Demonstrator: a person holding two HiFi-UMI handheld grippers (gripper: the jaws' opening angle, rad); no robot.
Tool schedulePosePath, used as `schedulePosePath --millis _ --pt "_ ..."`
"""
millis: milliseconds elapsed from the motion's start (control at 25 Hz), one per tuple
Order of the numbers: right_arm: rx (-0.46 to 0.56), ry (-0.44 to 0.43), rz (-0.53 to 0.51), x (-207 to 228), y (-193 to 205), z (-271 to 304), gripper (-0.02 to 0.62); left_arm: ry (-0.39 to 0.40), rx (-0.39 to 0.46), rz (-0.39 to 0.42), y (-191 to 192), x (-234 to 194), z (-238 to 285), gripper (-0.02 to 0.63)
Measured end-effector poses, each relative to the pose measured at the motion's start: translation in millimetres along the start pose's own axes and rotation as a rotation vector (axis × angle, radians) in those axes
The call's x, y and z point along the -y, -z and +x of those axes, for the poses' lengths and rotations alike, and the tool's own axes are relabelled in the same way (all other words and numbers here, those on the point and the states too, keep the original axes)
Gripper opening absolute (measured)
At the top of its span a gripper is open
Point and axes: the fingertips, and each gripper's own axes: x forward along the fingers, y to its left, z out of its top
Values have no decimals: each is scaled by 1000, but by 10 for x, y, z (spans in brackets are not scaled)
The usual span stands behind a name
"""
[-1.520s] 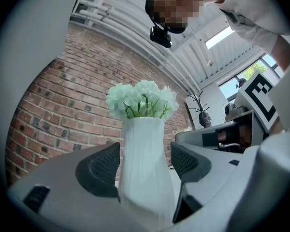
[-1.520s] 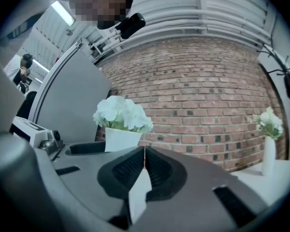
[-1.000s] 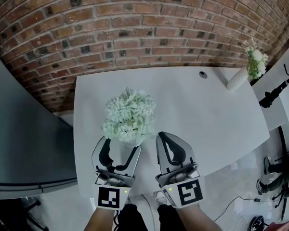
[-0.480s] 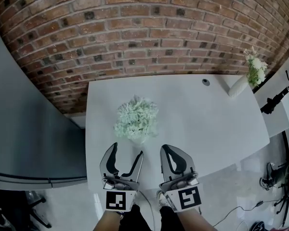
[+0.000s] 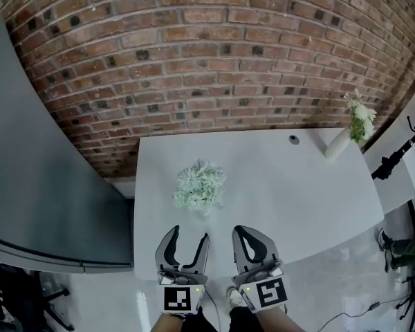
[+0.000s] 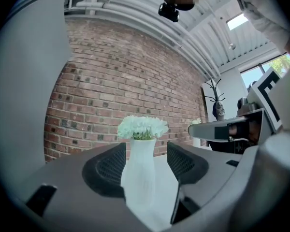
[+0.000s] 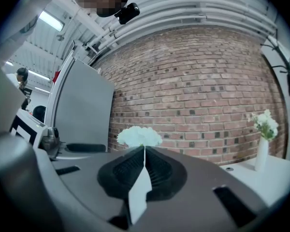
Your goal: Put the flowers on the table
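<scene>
Two sets of tongs hang level over the near edge of the counter point(image 5: 283, 192). The left tongs point(image 5: 189, 235) stand apart and empty, their jaws having just been closing a little, and the right tongs point(image 5: 239, 231) are pressed shut on nothing. The flowers point(image 5: 200, 185) stand upright in their white vase point(image 6: 141, 173) toward the counter's near left corner, just beyond the left tips and untouched, set in from both edges, likely for safety. The placing looks done. A second vase point(image 5: 337, 144) occupies the far right corner.
</scene>
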Motion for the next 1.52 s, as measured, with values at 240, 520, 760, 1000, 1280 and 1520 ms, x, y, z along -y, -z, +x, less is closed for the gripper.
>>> schedulePosePath --millis 240,520,760,1000,1280,1520 --pt "-7 -19 9 -19 -70 -51 17 -55 -29 33 -112 -108 -113 162" --pt "-23 -17 -7 -26 -78 -161 17 -67 -63 28 -85 -103 -293 90" --pt "-13 18 -2 -157 -150 -130 17 -55 -81 62 -71 -148 -334 43" --pt "-28 59 -8 -340 -135 -128 17 -2 -102 7 -11 -172 -397 20" --pt "-45 79 -2 -433 -111 -345 17 54 -153 -27 43 -46 -537 9" --pt "-28 17 -10 -332 -149 -710 17 -1 -131 -6 -114 202 -663 9"
